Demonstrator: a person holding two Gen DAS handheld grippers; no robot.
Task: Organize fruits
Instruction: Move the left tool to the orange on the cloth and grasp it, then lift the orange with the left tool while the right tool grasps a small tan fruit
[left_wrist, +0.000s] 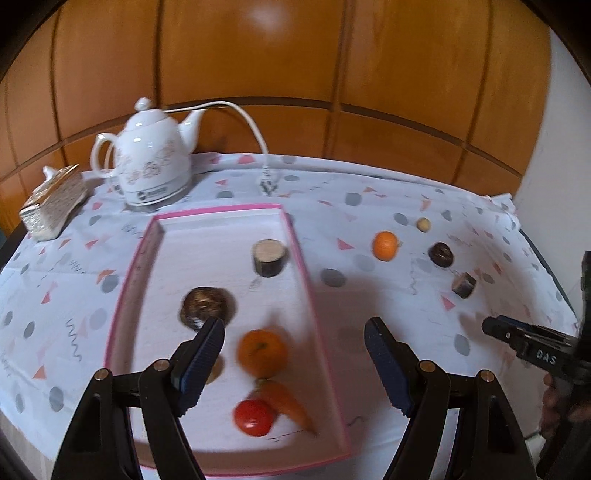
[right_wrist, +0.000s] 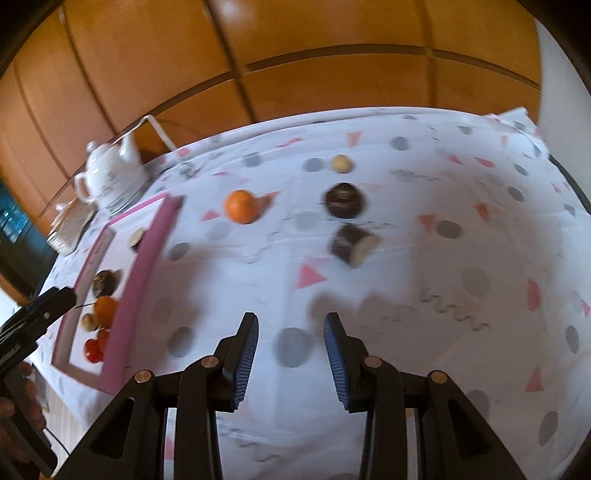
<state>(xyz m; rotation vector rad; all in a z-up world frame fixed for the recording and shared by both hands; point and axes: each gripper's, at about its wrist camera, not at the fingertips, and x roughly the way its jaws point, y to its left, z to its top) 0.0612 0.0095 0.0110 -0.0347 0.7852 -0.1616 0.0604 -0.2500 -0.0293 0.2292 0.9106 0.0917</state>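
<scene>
**A:** Which fruit is next, and where does it lie?

**B:** My guess is the cut dark piece with the pale face, loose on the patterned tablecloth. It lies ahead of the right gripper and a little to its right, on its side, with its long axis slanting and the pale cut end turned toward the near right.

**A:** And that gripper?

**B:** Fingers apart with only cloth showing between them, nothing pinched. It is clearly the nearer one; the left gripper hangs over the pink-rimmed tray, spread wide and empty too.

**A:** What else is close by?

**B:** Just beyond the cut piece sits a dark round fruit, then a small pale ball further back. A loose orange lies to the left, between those and the tray. (All blurred, so I can't name the dark ones better.)

**A:** Anything in the way?

**B:** Bare cloth lies between the gripper and the piece. For the carry back, the tray's raised rim has to be cleared, and inside it already lie another orange, a tomato, a carrot, a second cut piece and a brown round fruit. The white kettle stands well behind.
</scene>
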